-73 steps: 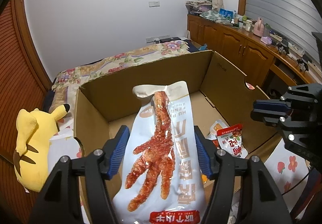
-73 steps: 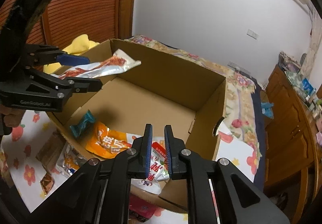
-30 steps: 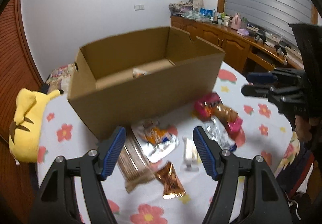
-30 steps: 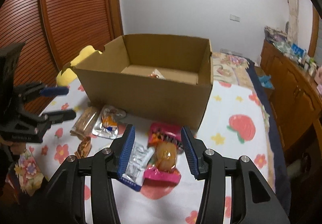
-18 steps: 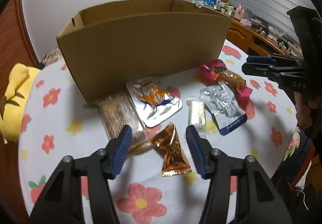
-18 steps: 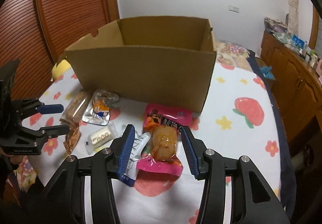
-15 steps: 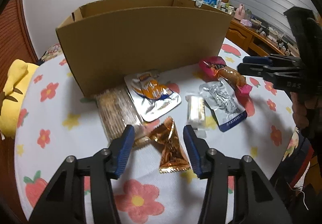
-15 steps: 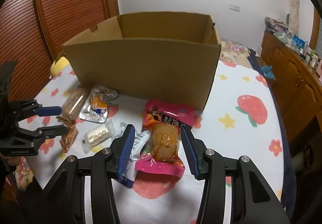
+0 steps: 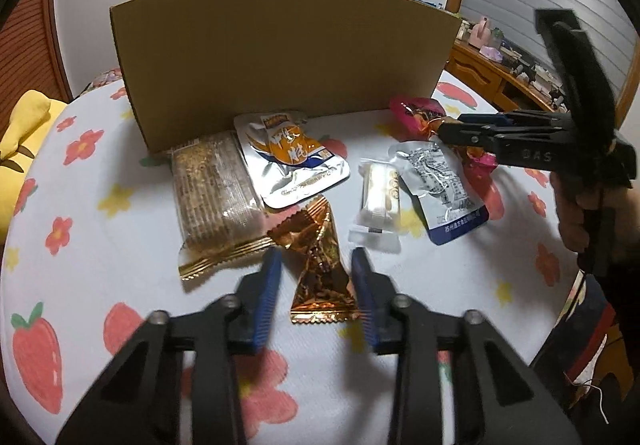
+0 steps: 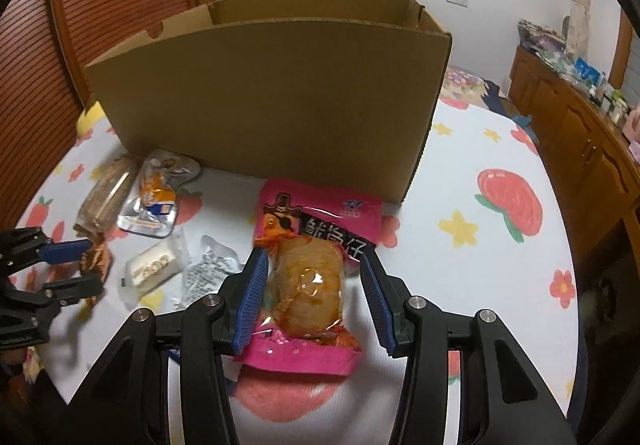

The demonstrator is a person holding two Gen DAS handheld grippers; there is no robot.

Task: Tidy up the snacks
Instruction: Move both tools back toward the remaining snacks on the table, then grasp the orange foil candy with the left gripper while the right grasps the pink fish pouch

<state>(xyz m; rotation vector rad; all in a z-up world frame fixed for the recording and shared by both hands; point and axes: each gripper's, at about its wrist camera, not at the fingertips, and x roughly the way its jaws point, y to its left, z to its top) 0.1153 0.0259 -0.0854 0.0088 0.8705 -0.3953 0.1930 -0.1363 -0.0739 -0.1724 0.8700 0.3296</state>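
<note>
A large cardboard box (image 9: 280,57) stands on the flowered tablecloth; it also shows in the right wrist view (image 10: 272,93). My left gripper (image 9: 316,265) is open, its blue pads on either side of a copper foil packet (image 9: 320,269). My right gripper (image 10: 314,265) is open around a pink squid snack bag (image 10: 312,265) that lies flat in front of the box. The right gripper (image 9: 452,127) also shows in the left wrist view, over the pink bag (image 9: 416,111).
On the cloth lie a brown cracker pack (image 9: 212,189), a silver and orange pouch (image 9: 292,157), a small white bar (image 9: 380,193) and a silver pouch with a blue edge (image 9: 440,181). A yellow plush (image 9: 20,141) sits far left. Wooden cabinets (image 10: 576,117) stand right.
The left gripper let go of the chicken-foot pack over the box, and both grippers came down to the table. The left has narrowed around the foil packet; the right has closed in on the pink bag.
</note>
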